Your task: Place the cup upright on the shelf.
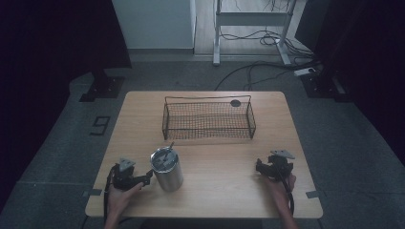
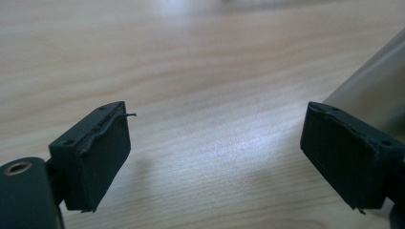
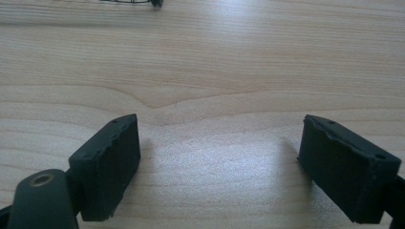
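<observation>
A steel tumbler (image 1: 167, 169) with a lid and a straw-like piece stands on the wooden table (image 1: 215, 157), front left. My left gripper (image 1: 145, 179) rests just left of it, jaws wide apart with nothing between them; the tumbler's side (image 2: 377, 90) shows beside the right jaw in the left gripper view, where my left gripper (image 2: 217, 157) is open over bare wood. My right gripper (image 1: 259, 167) lies at the front right, open; in the right gripper view my right gripper (image 3: 219, 162) has only tabletop between its jaws.
A black wire basket (image 1: 208, 118) stands at the back middle of the table, a small dark round thing (image 1: 235, 102) by its far right rim. The basket's edge (image 3: 131, 2) shows at the top of the right gripper view. Desk legs and cables lie on the floor beyond.
</observation>
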A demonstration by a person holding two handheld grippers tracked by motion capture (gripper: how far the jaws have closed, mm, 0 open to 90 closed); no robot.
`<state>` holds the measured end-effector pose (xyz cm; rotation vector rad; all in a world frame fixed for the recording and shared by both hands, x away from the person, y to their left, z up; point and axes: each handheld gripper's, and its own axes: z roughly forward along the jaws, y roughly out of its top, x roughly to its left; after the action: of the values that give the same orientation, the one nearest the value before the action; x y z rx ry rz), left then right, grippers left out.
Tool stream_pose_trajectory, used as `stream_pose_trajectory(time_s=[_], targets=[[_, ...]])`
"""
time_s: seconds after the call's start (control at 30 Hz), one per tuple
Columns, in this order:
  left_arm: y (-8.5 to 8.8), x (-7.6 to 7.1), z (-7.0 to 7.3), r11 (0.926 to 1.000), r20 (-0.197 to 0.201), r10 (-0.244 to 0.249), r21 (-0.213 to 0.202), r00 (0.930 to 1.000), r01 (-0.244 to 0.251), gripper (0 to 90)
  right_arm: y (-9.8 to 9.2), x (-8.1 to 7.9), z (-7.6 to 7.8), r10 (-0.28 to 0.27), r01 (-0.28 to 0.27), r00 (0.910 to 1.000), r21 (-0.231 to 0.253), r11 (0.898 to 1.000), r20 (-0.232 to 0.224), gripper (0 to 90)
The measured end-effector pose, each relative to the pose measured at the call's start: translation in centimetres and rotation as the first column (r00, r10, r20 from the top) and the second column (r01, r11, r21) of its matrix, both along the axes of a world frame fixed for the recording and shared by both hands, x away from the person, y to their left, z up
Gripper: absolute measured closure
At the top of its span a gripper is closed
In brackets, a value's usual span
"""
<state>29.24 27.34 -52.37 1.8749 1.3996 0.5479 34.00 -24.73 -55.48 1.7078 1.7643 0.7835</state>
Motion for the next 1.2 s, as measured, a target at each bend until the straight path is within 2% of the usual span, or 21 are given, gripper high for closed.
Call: stream_pose_trajectory(time_s=[0.07,0.17,0.23,0.37,0.53,0.7,0.8,0.9,0.93,1.0,1.1,1.2], targets=[[0.2,-0.4,0.7,0.9997,0.024,-0.010,-0.021,0.9997,0.010,10.2,0.0,0.0,0.0,0.000,0.000,1.0000,0.000,1.000,0.000,13.8],[0.2,-1.0,1.6,0.9999,0.067,-0.013,-0.008,0.9976,0.013,10.1,0.0,0.0,0.0,0.000,0.000,1.0000,0.000,1.000,0.000,13.8],[0.1,-1.3,2.2,0.9996,0.086,-0.025,-0.013,0.9960,0.026,9.8,0.0,0.0,0.0,-0.001,0.001,1.0000,0.000,1.000,0.000,13.8],[-0.1,-1.8,3.2,0.9970,0.105,-0.056,-0.048,0.9929,0.062,9.3,0.0,0.0,0.0,0.002,-0.002,1.0000,0.000,1.000,0.001,13.7],[0.1,-2.5,4.2,0.9928,0.130,-0.070,-0.087,0.9890,0.082,9.3,-0.1,0.0,0.0,0.008,-0.008,1.0000,0.000,1.000,0.000,13.7],[0.4,-3.4,5.3,0.9853,0.154,-0.092,-0.129,0.9837,0.112,9.0,-0.1,0.1,0.0,0.013,-0.013,0.9999,0.000,1.000,0.000,13.7],[0.4,-4.1,6.0,0.9820,0.176,-0.106,-0.136,0.9787,0.131,8.7,-0.1,0.1,0.0,0.014,-0.014,0.9999,0.000,1.000,0.001,13.7],[0.2,-4.9,7.0,0.9768,0.204,-0.138,-0.134,0.9692,0.167,7.4,-0.1,0.1,0.0,0.014,-0.014,0.9999,-0.001,1.000,0.001,13.7],[0.2,-4.9,7.0,0.9768,0.204,-0.138,-0.134,0.9692,0.167,7.1,-0.1,0.1,0.0,0.014,-0.014,0.9999,-0.001,1.000,0.001,13.7],[0.2,-5.2,7.5,0.9727,0.216,-0.153,-0.140,0.9643,0.186,6.9,-0.1,0.1,0.0,0.014,-0.014,0.9999,-0.001,1.000,0.001,13.8],[0.1,-5.7,8.0,0.9634,0.231,-0.179,-0.156,0.9564,0.218,5.5,-0.1,0.1,0.0,0.014,-0.014,0.9999,-0.001,1.000,0.001,13.7],[-0.1,-6.0,8.4,0.9504,0.239,-0.215,-0.172,0.9469,0.259,3.4,-0.1,0.1,0.0,0.014,-0.014,0.9999,-0.001,1.000,0.001,13.8]])
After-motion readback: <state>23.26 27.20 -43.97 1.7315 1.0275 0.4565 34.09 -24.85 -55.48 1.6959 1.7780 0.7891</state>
